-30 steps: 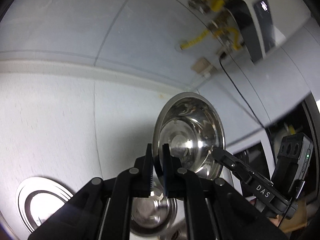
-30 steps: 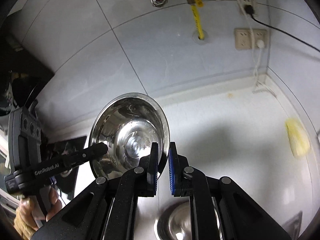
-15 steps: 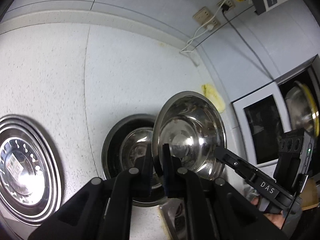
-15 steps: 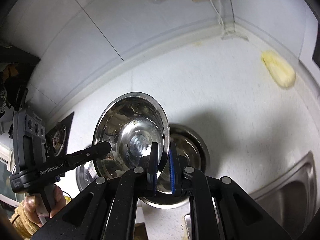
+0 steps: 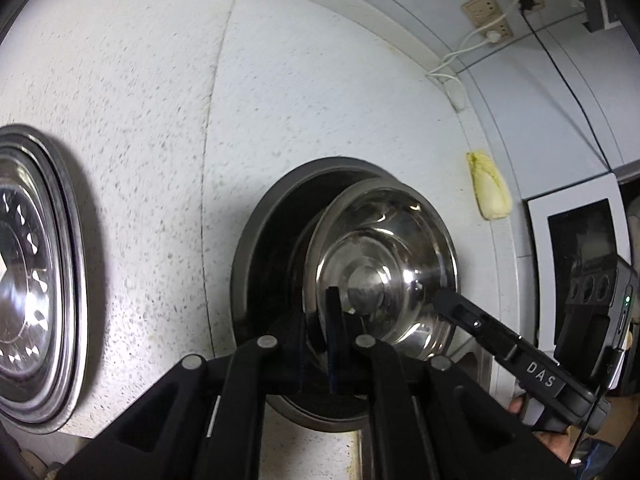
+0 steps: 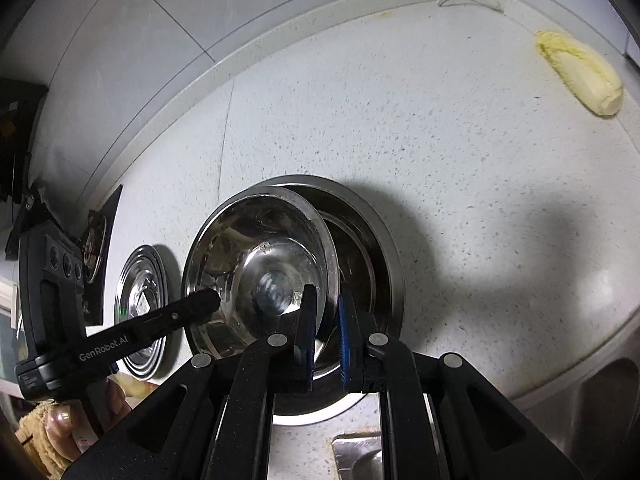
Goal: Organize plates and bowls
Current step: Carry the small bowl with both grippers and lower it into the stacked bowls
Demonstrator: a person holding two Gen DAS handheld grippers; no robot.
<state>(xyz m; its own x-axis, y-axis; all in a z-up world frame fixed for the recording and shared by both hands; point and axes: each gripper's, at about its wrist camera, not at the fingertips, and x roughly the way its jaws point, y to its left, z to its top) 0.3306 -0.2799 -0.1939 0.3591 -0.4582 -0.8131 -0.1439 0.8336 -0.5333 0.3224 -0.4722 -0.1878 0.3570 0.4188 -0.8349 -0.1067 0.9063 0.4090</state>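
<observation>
Plainly, the small shiny stainless-steel bowl (image 5: 380, 272) (image 6: 260, 276) hangs tilted between the two grippers, its hollow turned toward both cameras. The left gripper (image 5: 320, 336) is clamped on the bowl's rim on one side, one finger inside the bowl and one behind it. The right gripper (image 6: 324, 340) pinches the opposite rim the same way, its blue-edged pads (image 6: 343, 344) close together with the thin steel wall between them. Each gripper shows in the other's view as a black finger reaching onto the bowl: the right gripper from the lower right in the left wrist view, the left gripper from the lower left in the right wrist view.

Directly behind and below the held bowl sits a larger, darker round steel bowl (image 5: 276, 240) (image 6: 372, 240) on the countertop, and the small bowl overlaps its mouth; whether the two touch cannot be told.

Further out, the white speckled stone countertop (image 5: 140, 120) (image 6: 440, 120) spreads around both bowls. To the left of the left gripper lies a flat round steel plate with ringed ridges (image 5: 36, 272) (image 6: 140, 304), well apart from the bowls. Beyond the right gripper, toward the far right corner of the counter, lies a pale yellow napa cabbage (image 5: 490, 192) (image 6: 580, 72). A stainless sink edge (image 6: 600, 392) shows to the lower right of the right gripper. A person's hand (image 6: 60, 428) grasps the left gripper's handle.
</observation>
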